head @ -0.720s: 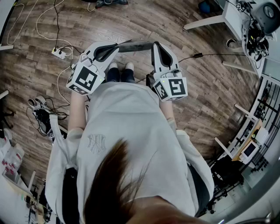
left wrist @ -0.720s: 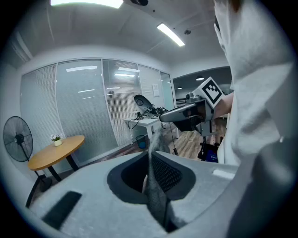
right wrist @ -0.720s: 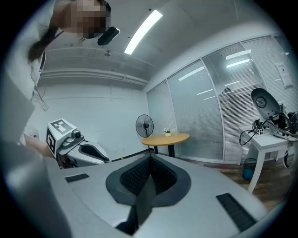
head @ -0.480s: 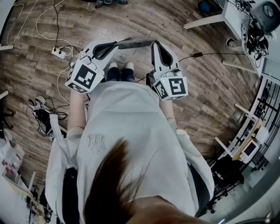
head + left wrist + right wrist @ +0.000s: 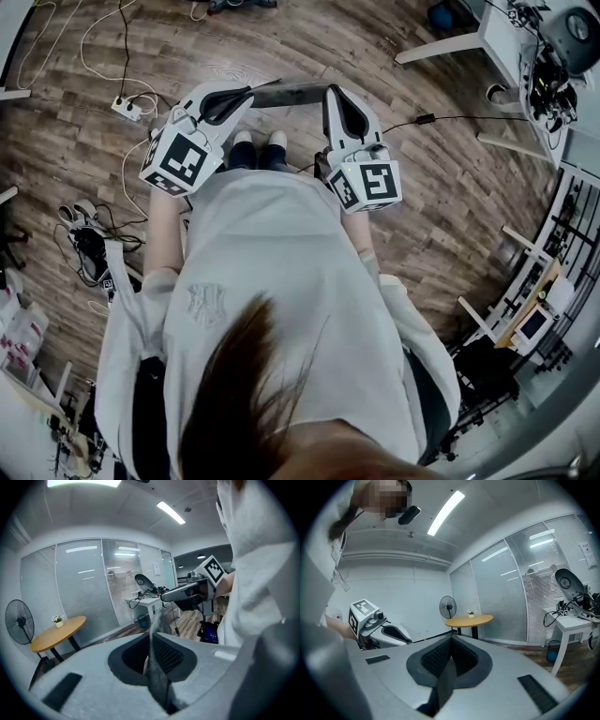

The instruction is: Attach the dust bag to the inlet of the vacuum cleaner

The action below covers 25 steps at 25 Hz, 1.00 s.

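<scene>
A grey dust bag (image 5: 291, 91) hangs edge-on as a thin strip stretched between my two grippers, in front of the person's body and above the wooden floor. My left gripper (image 5: 251, 94) is shut on its left end, where the grey fabric (image 5: 157, 667) is pinched between the jaws. My right gripper (image 5: 330, 92) is shut on the other end, with the dark sheet (image 5: 445, 677) clamped between its pads. Each gripper view shows the opposite gripper across the bag: the right gripper (image 5: 165, 597) and the left gripper (image 5: 408, 640). No vacuum cleaner is identifiable in any view.
The person's feet (image 5: 258, 141) stand just under the bag. A power strip (image 5: 125, 110) with cables lies at the left, and a white desk leg (image 5: 441, 45) at the upper right. A round wooden table (image 5: 468, 619) and a standing fan (image 5: 447, 606) are by the glass wall.
</scene>
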Available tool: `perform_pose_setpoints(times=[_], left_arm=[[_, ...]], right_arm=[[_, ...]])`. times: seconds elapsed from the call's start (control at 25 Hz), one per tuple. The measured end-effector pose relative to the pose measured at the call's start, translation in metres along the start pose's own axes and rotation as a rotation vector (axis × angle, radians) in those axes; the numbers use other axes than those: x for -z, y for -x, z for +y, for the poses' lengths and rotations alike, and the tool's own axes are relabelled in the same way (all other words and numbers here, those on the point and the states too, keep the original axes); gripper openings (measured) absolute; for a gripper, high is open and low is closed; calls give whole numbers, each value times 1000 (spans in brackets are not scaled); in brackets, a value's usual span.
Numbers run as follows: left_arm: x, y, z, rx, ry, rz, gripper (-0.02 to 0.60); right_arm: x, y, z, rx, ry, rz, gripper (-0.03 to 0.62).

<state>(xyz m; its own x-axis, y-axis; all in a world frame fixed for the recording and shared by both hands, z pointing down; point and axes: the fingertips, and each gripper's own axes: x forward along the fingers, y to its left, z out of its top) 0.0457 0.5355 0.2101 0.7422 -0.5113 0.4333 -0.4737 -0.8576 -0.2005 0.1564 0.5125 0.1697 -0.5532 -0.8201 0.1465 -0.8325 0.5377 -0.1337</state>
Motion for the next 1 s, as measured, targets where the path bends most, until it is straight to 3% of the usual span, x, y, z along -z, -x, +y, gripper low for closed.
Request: perform_pose_setpoints(times=[0.64, 1.0], left_arm=[[-19, -34, -8, -163, 51, 20, 38], [-14, -56, 10, -148, 71, 41, 38]], right_arm=[[-1, 16, -59, -57, -33, -39, 3], [0, -8, -78, -60, -65, -31, 3]])
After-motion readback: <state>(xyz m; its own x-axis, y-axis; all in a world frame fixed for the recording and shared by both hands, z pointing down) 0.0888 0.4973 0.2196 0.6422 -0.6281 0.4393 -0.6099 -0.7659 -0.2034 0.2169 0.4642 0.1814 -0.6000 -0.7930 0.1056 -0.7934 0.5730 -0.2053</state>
